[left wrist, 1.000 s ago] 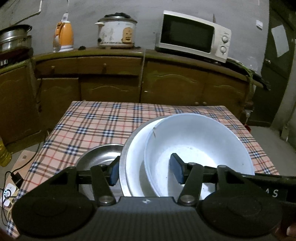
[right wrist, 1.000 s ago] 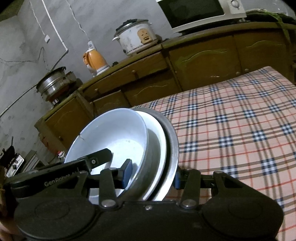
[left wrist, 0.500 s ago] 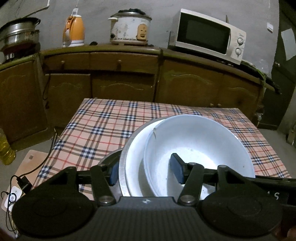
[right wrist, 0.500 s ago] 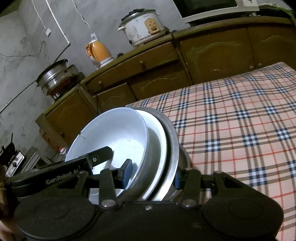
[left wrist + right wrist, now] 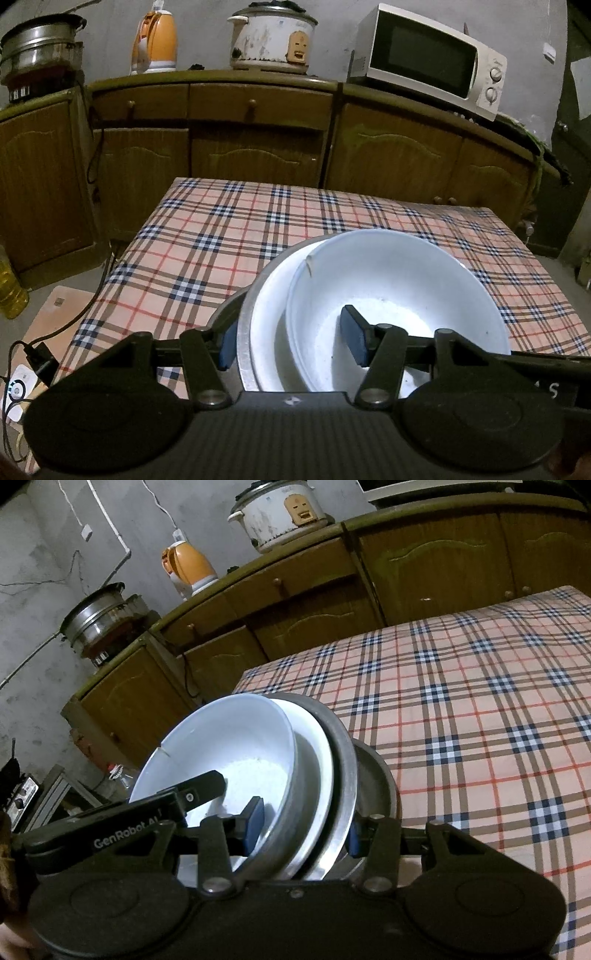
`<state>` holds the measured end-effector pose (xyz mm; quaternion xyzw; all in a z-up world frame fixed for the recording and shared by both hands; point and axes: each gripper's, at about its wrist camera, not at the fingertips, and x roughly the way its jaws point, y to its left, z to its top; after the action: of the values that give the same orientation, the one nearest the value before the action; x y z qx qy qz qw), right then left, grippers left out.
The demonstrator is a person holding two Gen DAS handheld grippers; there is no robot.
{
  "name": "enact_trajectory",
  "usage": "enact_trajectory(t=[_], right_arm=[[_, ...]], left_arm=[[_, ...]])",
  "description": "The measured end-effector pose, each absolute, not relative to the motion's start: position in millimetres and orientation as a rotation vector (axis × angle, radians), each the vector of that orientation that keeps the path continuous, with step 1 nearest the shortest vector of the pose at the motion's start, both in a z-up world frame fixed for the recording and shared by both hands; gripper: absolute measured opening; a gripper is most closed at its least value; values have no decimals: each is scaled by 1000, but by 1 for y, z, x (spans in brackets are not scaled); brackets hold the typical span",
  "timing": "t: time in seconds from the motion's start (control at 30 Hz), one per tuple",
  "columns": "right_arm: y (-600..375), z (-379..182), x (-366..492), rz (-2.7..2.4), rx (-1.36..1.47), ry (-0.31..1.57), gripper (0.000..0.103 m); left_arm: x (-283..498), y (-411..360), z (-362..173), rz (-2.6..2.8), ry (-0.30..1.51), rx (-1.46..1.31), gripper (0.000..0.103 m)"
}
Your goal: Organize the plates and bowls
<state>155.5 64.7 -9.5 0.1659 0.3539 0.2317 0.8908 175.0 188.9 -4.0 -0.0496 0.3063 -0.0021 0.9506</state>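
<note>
Nearest the cameras, the left gripper (image 5: 291, 341) and the right gripper (image 5: 303, 827) both clench the same nested stack, each with one pad inside the white bowl (image 5: 399, 295) and the other outside the metal plate (image 5: 341, 760). The stack is tilted above the near edge of the table with the plaid cloth (image 5: 258, 229), and another metal dish (image 5: 375, 782) is just behind it. Farther away, on the wooden cabinet (image 5: 258, 122), stand an orange kettle (image 5: 155, 40), a rice cooker (image 5: 271, 35) and a microwave (image 5: 428, 59).
</note>
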Motion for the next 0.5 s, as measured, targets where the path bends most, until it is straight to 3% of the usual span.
enact_trajectory(t=[0.5], right_arm=[[84,-41,172,446,359,762,54]], left_arm=[[196,206,-33,-29,650,-94,58]])
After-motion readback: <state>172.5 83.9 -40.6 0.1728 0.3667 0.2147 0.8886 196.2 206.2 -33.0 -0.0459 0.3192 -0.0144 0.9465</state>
